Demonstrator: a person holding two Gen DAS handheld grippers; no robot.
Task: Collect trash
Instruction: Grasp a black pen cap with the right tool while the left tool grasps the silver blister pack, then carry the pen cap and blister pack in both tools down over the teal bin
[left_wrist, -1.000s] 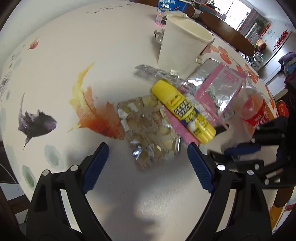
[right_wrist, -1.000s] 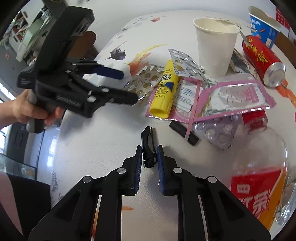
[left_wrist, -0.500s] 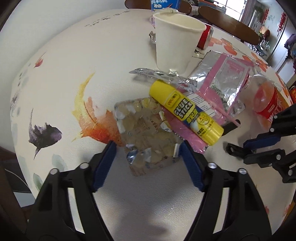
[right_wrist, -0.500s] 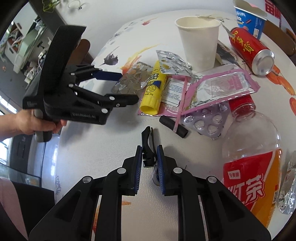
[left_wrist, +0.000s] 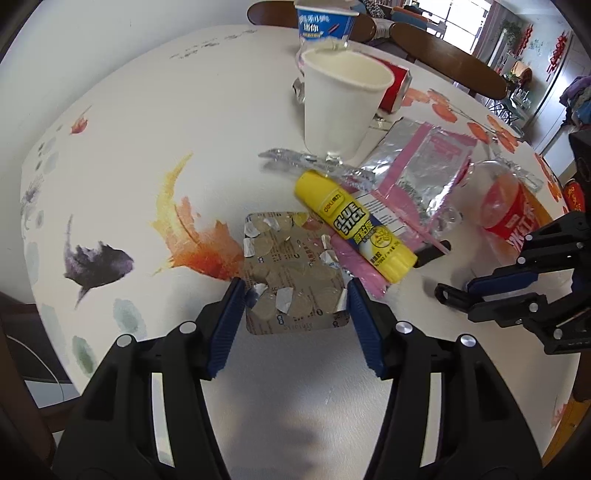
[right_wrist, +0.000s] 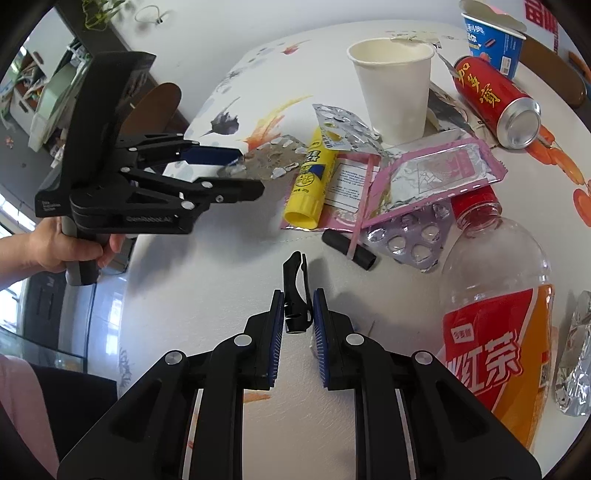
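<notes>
An empty blister pack (left_wrist: 295, 280), brownish with torn foil, lies on the white painted table (left_wrist: 129, 147) beside a yellow glue stick (left_wrist: 354, 229). My left gripper (left_wrist: 293, 291) straddles the pack's near half. Its jaws are closing, and the blue pads touch the pack's two side edges. From the right wrist view the left gripper (right_wrist: 249, 170) holds the pack (right_wrist: 273, 162) at its tips, a hand on its handle. My right gripper (right_wrist: 298, 306) is shut on a small black plastic clip (right_wrist: 295, 284) just above the table.
Trash lies behind: a white paper cup (left_wrist: 340, 107), a pink foil sachet (left_wrist: 417, 166), a second blister sheet (right_wrist: 340, 125), a pill blister (right_wrist: 410, 240), a black cap (right_wrist: 349, 247), a red-labelled bottle (right_wrist: 491, 314), a red can (right_wrist: 495, 99) and a blue tub (right_wrist: 495, 40).
My left gripper came down and forward over the empty blister pack, and its jaws narrowed until they met the pack's edges. The right gripper kept still with the black clip.
</notes>
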